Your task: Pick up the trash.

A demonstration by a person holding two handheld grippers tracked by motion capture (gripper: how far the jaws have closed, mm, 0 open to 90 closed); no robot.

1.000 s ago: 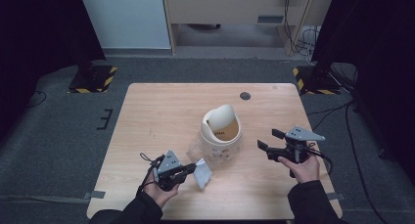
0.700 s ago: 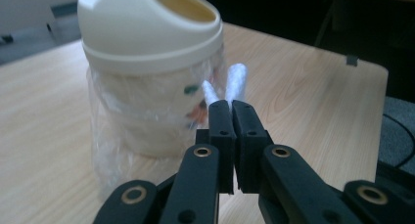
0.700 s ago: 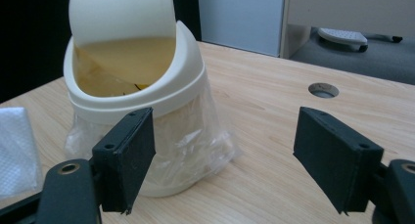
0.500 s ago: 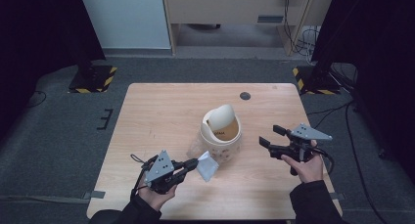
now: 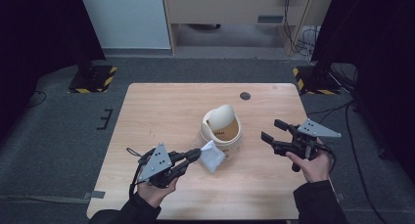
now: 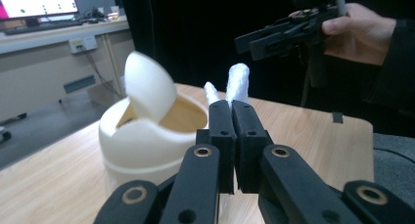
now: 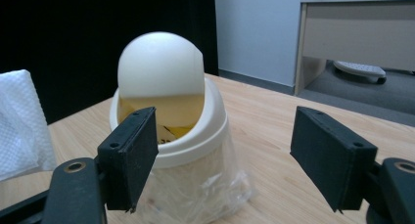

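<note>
A small cream bin (image 5: 221,131) with a tilted swing lid (image 7: 161,62) stands near the middle of the wooden table (image 5: 161,111). My left gripper (image 5: 195,154) hovers just left of it, shut on a white tissue (image 5: 213,156) that hangs from the jaws beside the bin's front. In the left gripper view the jaws of that gripper (image 6: 230,109) meet, and the tissue (image 6: 239,81) sticks up past them toward the bin (image 6: 142,136). My right gripper (image 5: 270,129) is open to the right of the bin with nothing between its fingers; in its own view this gripper (image 7: 225,150) frames the bin.
A dark round disc (image 5: 245,96) lies near the table's far edge. A clear plastic liner (image 7: 215,185) bunches around the bin's base. Black and yellow stand bases (image 5: 93,78) sit on the floor beyond the table's corners.
Both hands have risen off the table. The left gripper has carried the tissue up and to the right, closer to the bin. The right gripper stays open.
</note>
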